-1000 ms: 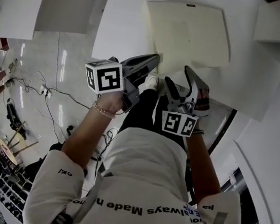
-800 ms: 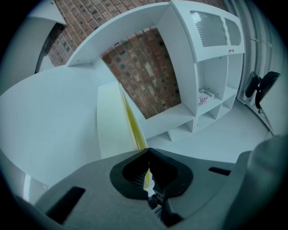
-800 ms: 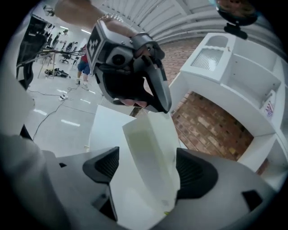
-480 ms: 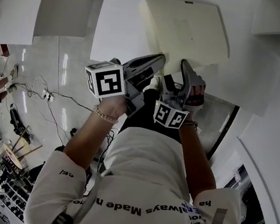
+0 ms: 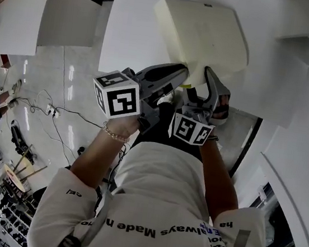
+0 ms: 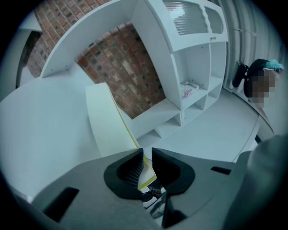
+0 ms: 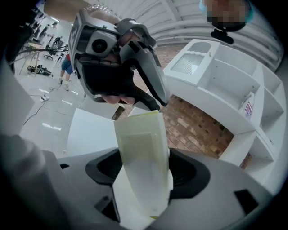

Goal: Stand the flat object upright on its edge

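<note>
The flat object (image 5: pixel 205 36) is a thin cream pad with a yellow edge. It rests on the white table (image 5: pixel 135 33) with its near edge lifted, so it tilts. My left gripper (image 5: pixel 185 72) pinches the near left corner. In the left gripper view the pad (image 6: pixel 108 121) runs between the narrow jaws of the left gripper (image 6: pixel 147 155), which are starting to open. My right gripper (image 5: pixel 207 76) clamps the near edge just to the right. In the right gripper view the pad (image 7: pixel 139 130) fills the gap of the right gripper (image 7: pixel 145 158).
A white shelf unit (image 6: pixel 198 67) and a brick wall (image 6: pixel 128 63) stand behind the table. Other white panels (image 5: pixel 22 12) lie at the left. Cables (image 5: pixel 50 101) trail over the tiled floor. A person (image 6: pixel 263 83) sits at the far right.
Both grippers have moved forward and closer together onto the pad's near edge. The pad's near edge has risen off the table, so the pad now tilts.
</note>
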Motion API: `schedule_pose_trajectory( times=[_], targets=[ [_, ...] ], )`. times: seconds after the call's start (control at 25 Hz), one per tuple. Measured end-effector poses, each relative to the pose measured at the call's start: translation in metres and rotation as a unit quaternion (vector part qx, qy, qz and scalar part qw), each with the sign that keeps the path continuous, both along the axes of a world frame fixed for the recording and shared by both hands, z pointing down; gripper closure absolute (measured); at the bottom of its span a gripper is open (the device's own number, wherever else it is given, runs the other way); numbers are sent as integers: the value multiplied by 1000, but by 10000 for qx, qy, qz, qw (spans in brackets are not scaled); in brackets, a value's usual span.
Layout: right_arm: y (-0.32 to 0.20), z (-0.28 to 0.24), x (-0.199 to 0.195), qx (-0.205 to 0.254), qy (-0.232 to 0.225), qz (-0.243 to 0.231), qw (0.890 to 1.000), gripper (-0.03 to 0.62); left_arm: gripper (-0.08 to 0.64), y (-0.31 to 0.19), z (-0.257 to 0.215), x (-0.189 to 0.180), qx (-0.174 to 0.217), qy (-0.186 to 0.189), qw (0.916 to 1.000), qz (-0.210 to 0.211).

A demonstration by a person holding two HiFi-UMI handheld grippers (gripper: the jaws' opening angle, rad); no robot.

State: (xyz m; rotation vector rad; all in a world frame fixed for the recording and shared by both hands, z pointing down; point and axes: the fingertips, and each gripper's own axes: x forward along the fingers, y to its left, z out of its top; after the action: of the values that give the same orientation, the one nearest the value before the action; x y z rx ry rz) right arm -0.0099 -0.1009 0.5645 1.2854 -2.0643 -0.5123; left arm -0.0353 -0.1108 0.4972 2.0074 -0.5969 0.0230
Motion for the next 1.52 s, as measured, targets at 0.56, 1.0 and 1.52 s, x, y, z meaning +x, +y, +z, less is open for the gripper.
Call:
schedule_pose_trajectory(
  times=[0.56, 1.0, 1.52],
  targets=[
    [-28, -48, 46, -271, -1473, 737, 9860, 273, 396, -40, -32, 35, 2075, -1720, 9630, -44],
    [-60, -66, 123, -328, -2805, 1713, 9439, 274, 391, -82, -56, 125, 2738, -1770, 9446, 385],
    [-112, -65, 204, -231, -3545, 2231, 9077, 276, 374, -138, -57, 215, 3012, -1689, 9359, 694]
  ],
)
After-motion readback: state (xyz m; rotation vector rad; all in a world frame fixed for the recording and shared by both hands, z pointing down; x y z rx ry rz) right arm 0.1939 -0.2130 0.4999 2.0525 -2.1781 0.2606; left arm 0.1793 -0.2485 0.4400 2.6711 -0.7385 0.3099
